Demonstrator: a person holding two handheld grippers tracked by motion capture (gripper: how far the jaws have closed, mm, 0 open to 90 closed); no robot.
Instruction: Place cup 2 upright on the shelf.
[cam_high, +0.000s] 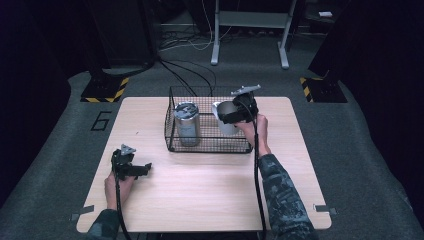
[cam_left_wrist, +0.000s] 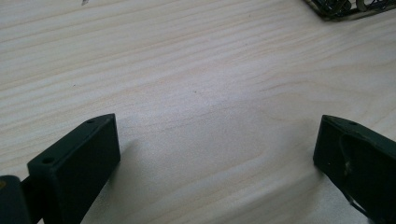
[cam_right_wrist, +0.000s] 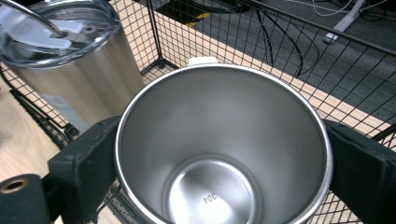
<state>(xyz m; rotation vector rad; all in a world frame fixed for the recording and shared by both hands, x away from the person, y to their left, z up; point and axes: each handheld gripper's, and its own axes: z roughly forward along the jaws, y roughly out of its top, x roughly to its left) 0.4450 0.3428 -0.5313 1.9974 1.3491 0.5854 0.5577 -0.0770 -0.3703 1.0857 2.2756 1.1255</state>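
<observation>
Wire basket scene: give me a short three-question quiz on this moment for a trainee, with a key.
1. True or false: the right gripper is shut on the open steel cup.
2. Multiple choice: the lidded tumbler stands (A) inside the wire basket, (B) on the floor, (C) in the left gripper.
3. Short answer: what lies between the jaws of the left gripper?

Key
1. True: its jaws press the cup's rim on both sides, in the right gripper view.
2. A: it stands upright in the basket's left part, in the high view.
3. Nothing but bare wooden table; the jaws stand wide apart.
</observation>
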